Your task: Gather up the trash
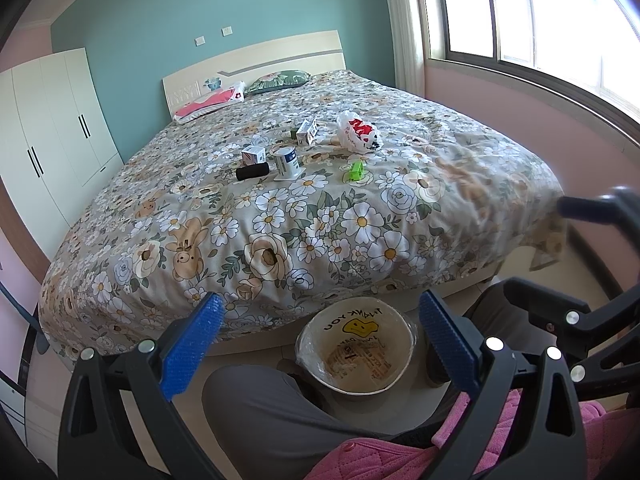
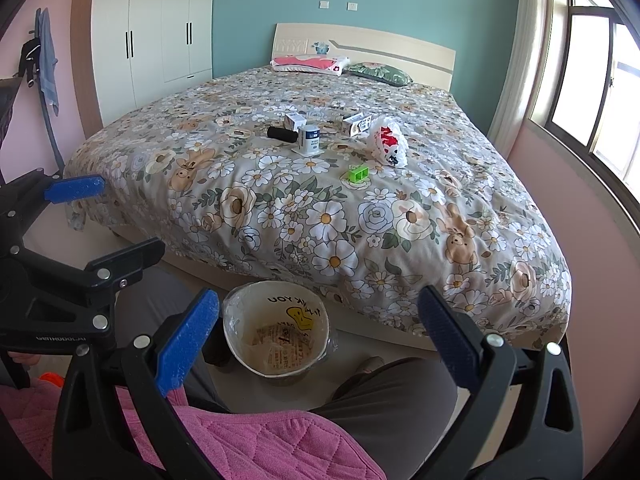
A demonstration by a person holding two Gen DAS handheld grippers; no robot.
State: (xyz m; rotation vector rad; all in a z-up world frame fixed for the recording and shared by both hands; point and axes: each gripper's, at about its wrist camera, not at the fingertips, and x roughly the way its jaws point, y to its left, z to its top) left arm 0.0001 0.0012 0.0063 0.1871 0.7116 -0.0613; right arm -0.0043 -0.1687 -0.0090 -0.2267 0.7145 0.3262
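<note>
On the floor before the bed [image 1: 280, 208], a lined bin [image 1: 356, 350] is flanked by both grippers, left gripper [image 1: 320, 344] and right gripper [image 2: 320, 340], jaws held apart and empty

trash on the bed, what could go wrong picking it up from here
1. The crumpled plastic bag is soft and may slip from a tool or snag the floral bedspread.
2. The upright white can stands on soft bedding beside the black roll; a nudge could tip it.
3. The bin sits low on the floor between the person's legs, so drops could miss. Both the left tool and the right tool are open.
</note>
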